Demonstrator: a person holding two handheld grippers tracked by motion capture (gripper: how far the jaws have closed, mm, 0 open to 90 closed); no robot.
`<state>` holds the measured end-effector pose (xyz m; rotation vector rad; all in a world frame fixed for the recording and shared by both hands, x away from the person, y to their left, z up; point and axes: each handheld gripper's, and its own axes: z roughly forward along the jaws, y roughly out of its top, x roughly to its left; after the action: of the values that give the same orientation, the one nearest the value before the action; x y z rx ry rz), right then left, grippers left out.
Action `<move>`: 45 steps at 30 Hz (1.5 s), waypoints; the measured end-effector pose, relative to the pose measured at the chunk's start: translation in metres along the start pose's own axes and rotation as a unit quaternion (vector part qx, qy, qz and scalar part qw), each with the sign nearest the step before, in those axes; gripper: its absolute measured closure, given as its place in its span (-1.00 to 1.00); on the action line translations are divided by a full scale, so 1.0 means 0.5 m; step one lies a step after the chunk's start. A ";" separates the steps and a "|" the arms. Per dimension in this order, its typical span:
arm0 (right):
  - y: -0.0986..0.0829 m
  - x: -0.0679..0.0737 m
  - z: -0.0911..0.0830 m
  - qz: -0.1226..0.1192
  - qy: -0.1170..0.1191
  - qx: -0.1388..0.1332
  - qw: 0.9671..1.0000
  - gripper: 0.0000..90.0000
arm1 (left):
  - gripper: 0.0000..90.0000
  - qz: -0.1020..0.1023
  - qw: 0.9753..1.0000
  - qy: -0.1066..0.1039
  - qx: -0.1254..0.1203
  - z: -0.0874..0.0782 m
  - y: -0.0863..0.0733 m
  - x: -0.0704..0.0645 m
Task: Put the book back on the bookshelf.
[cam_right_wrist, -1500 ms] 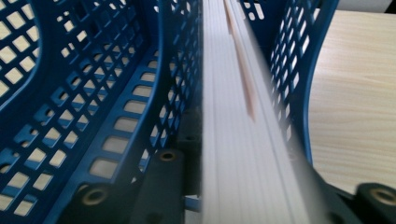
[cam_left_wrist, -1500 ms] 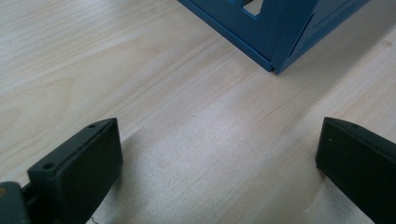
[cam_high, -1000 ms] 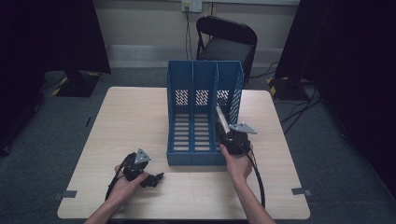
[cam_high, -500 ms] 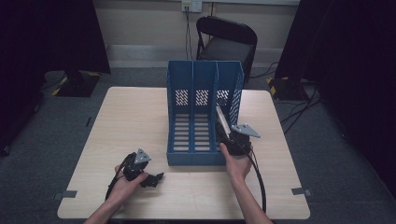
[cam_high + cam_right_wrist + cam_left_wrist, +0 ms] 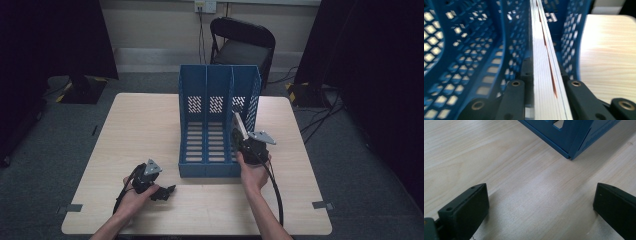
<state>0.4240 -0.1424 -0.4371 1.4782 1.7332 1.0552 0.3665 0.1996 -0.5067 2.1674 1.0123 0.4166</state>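
A blue three-slot file organizer (image 5: 215, 100) stands at the middle of the table. My right gripper (image 5: 243, 136) is at its front right, shut on a thin white book (image 5: 239, 123) that is held edge-up and tilted into the right-hand slot. In the right gripper view the book's page edge (image 5: 541, 45) runs between the jaws (image 5: 544, 71) into the perforated blue walls (image 5: 469, 50). My left gripper (image 5: 167, 191) rests low on the table near the front left, open, with bare wood between its jaws (image 5: 541, 207). The organizer's corner (image 5: 574, 135) lies ahead of it.
The light wooden table (image 5: 140, 125) has open room left and right of the organizer. A black folding chair (image 5: 242, 45) stands behind the far edge. Cables (image 5: 272, 185) trail from both grippers toward the near edge.
The right gripper and the book have shifted only slightly at the right-hand slot. The left gripper has stayed in place.
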 end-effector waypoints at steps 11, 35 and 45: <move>0.005 -0.011 -0.008 0.012 -0.056 -0.014 0.998 0.70 | -1.00 -0.001 1.000 0.001 -0.002 0.000 -0.001 -0.001; 0.010 -0.015 -0.008 0.004 -0.090 -0.012 0.996 0.62 | -0.99 0.000 1.000 0.001 -0.002 -0.002 -0.002 -0.003; 0.011 -0.014 -0.007 0.001 -0.088 -0.013 0.996 0.69 | -0.99 0.000 1.000 0.001 -0.003 -0.003 -0.003 -0.004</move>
<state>0.4249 -0.1496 -0.4307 1.5083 1.5892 0.9162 0.3637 0.1996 -0.5070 2.1623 1.0119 0.4196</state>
